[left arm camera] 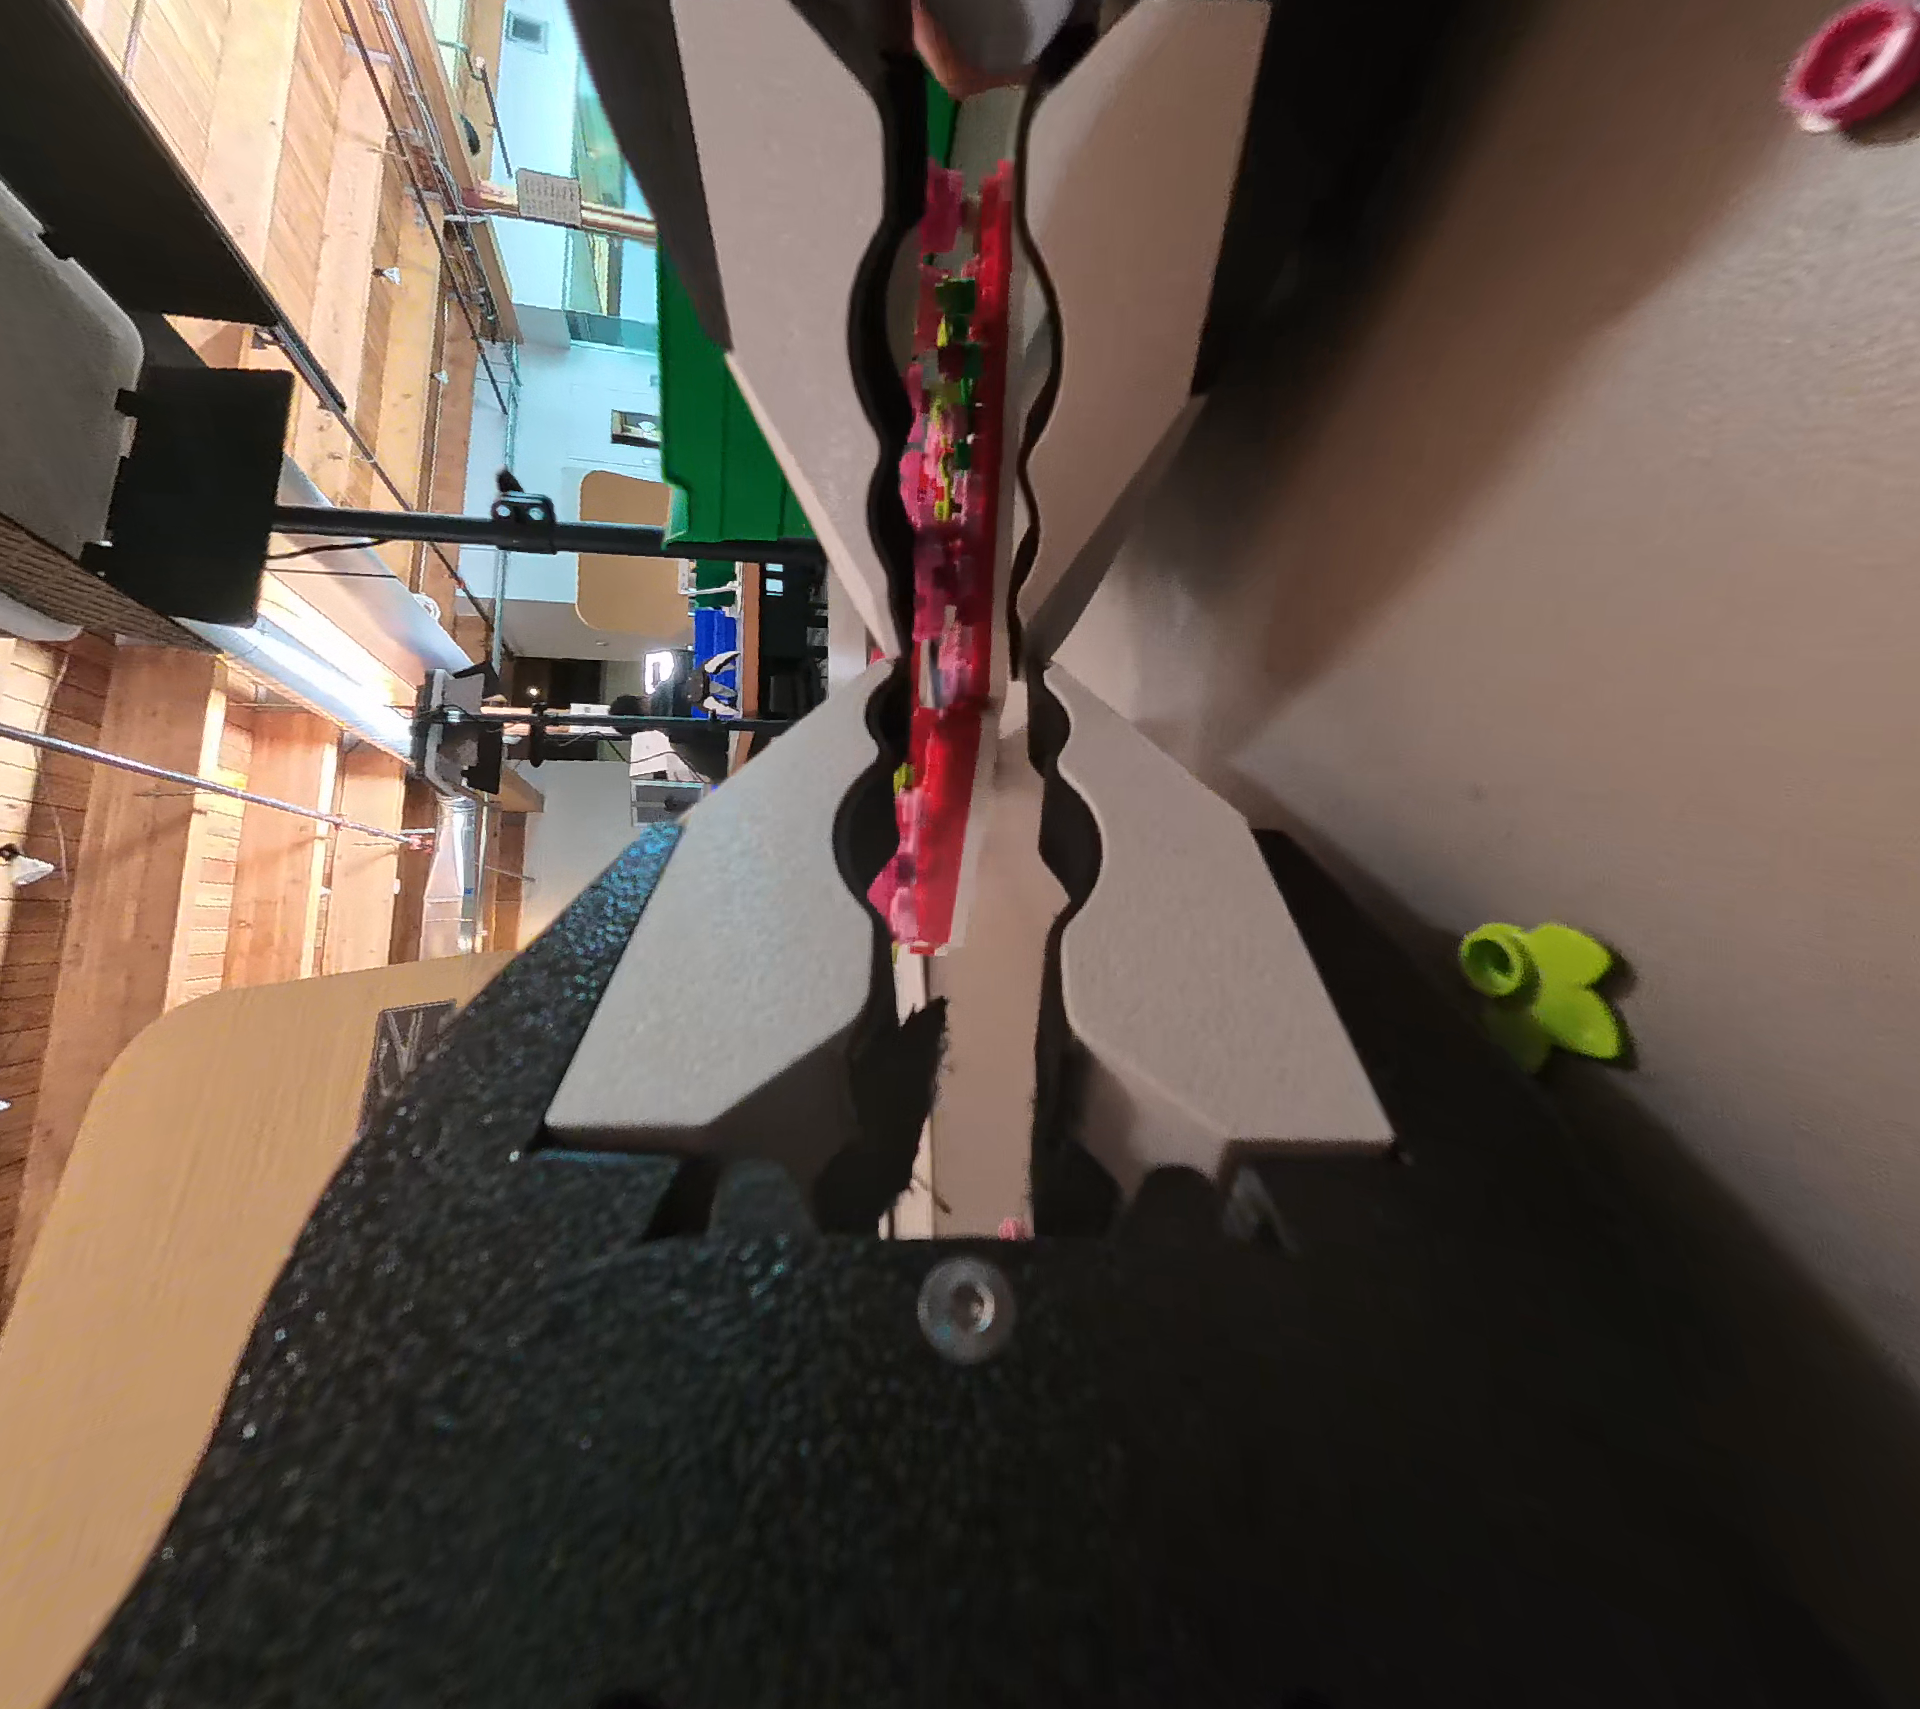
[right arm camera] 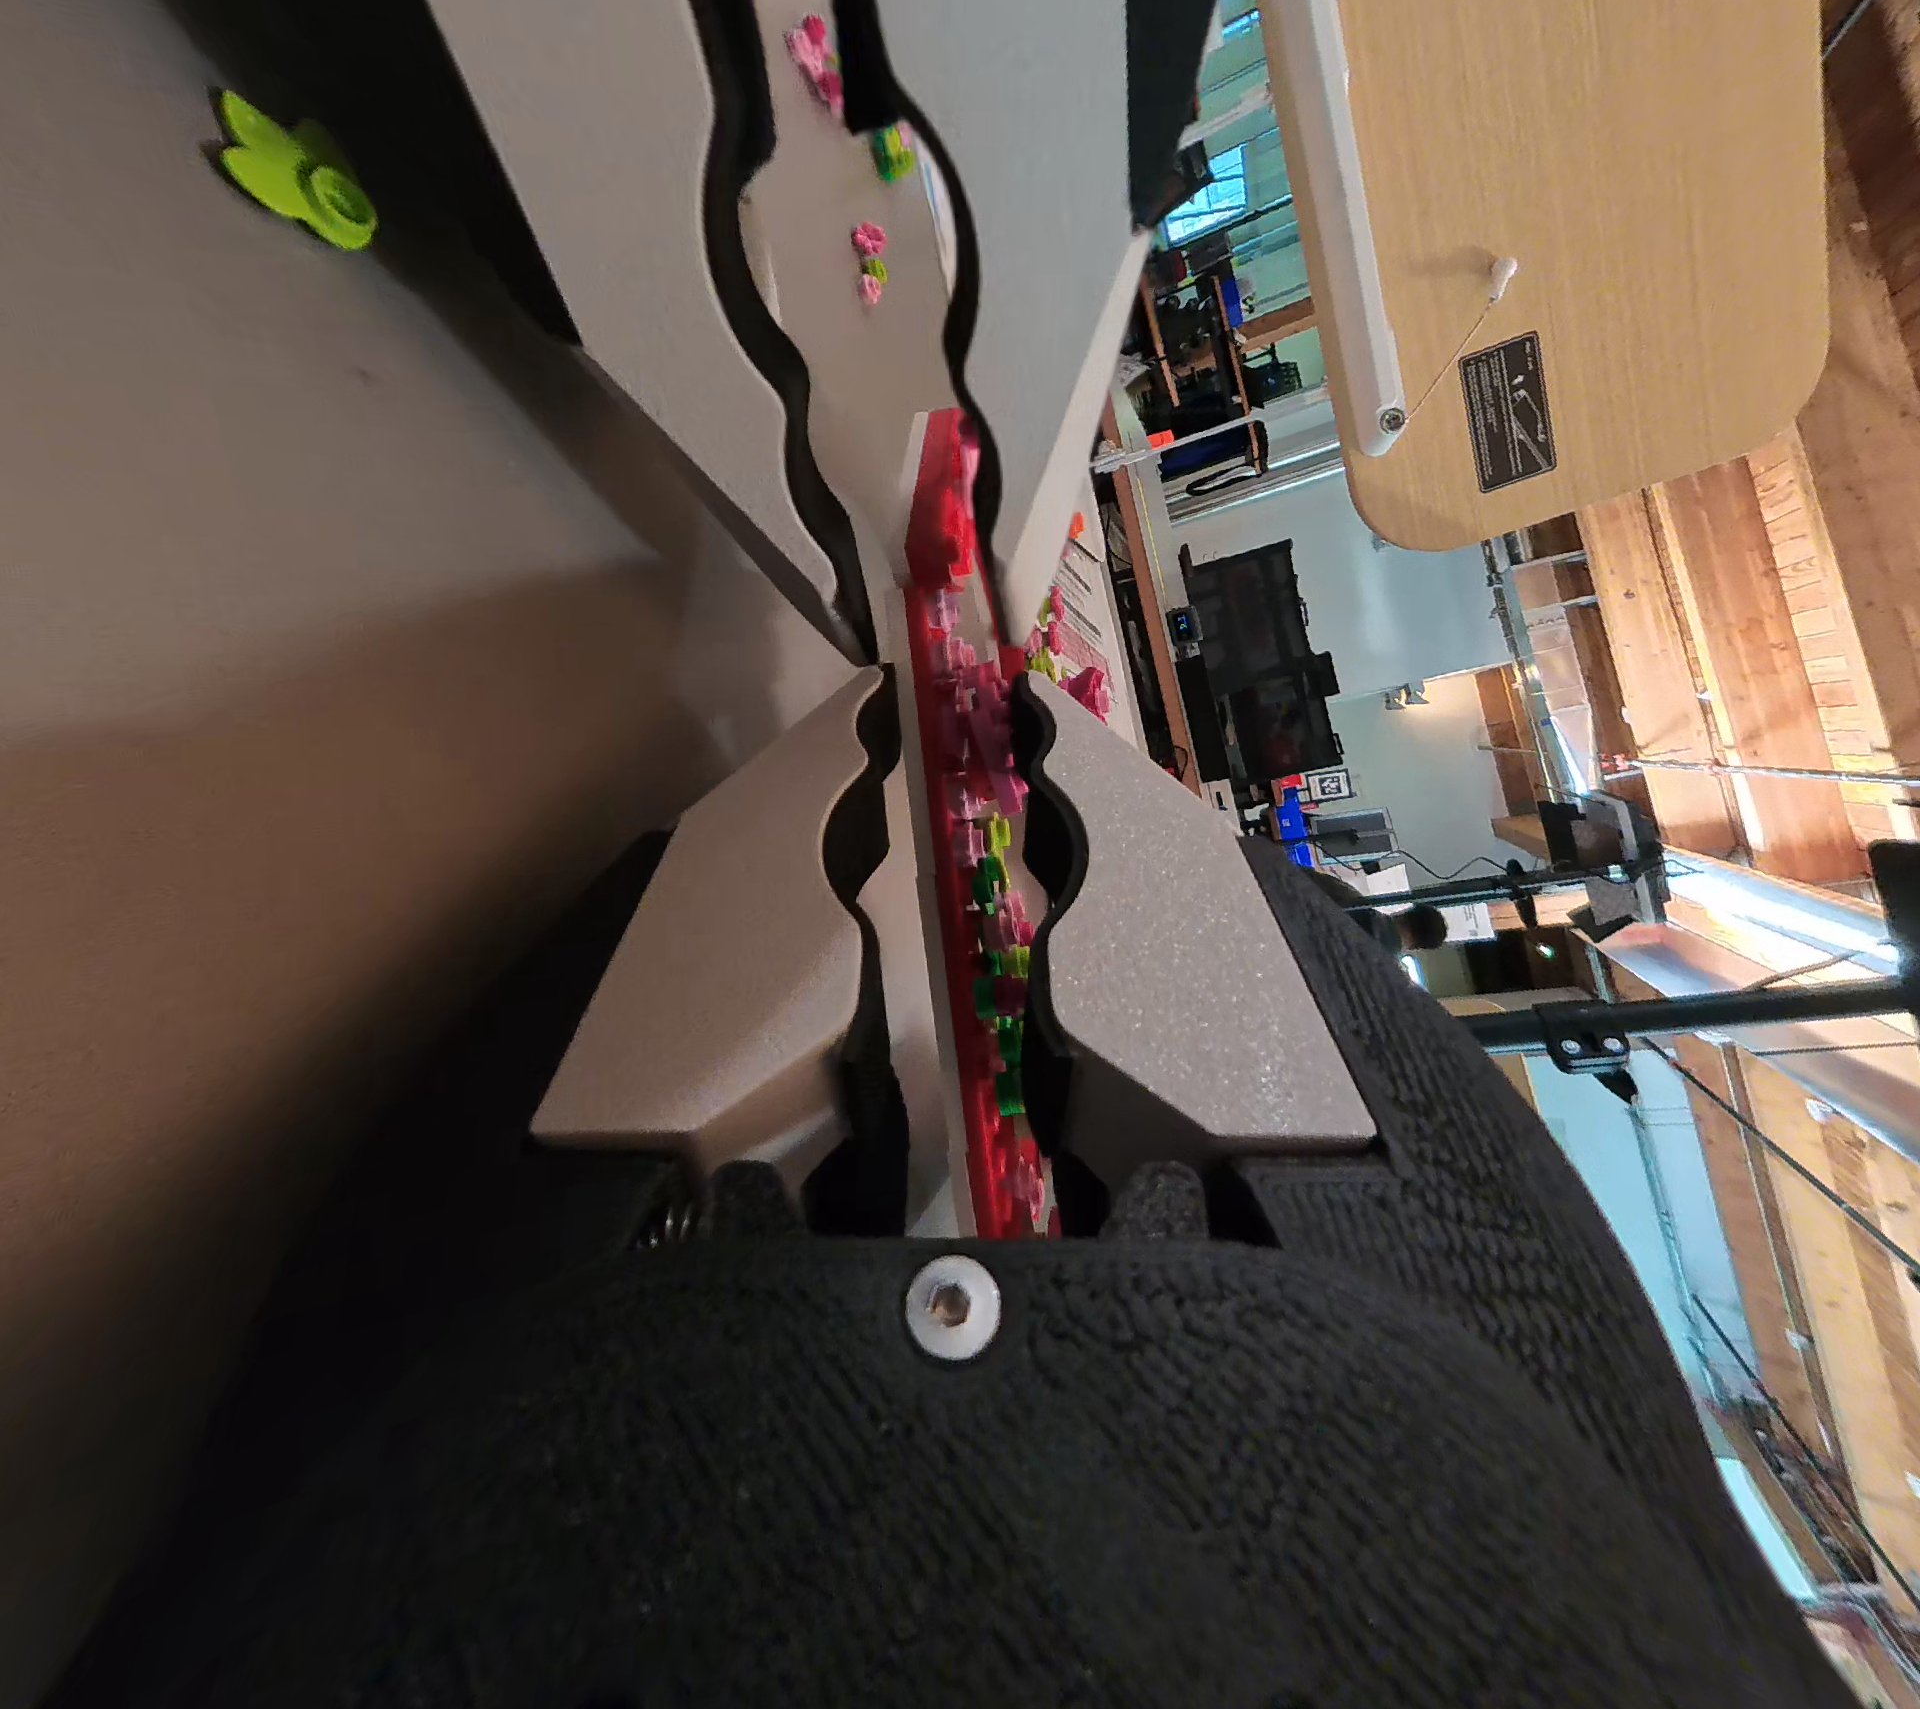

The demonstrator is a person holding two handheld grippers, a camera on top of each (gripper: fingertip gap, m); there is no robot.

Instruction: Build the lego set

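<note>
A red lego plate (left arm camera: 951, 776) set on a white base (left arm camera: 987, 1088) carries several pink, magenta and green flower pieces. It is held level above the table, clamped from opposite ends. My left gripper (left arm camera: 956, 683) is shut on its near end. My right gripper (left arm camera: 956, 636) faces it from the top of the view. In the right wrist view my right gripper (right arm camera: 951, 683) is shut on the red plate (right arm camera: 940, 828) and the left gripper (right arm camera: 930, 625) meets it tip to tip. Both views are rolled sideways.
A lime green flower piece (left arm camera: 1538, 984) (right arm camera: 301, 179) and a magenta round piece (left arm camera: 1860, 64) lie loose on the grey table (left arm camera: 1558, 516). Small pink and green pieces (right arm camera: 868, 262) lie farther along. A green bin (left arm camera: 717, 433) and a wooden desk (right arm camera: 1558, 153) stand beyond. Left and right tips are no more than a few centimetres apart.
</note>
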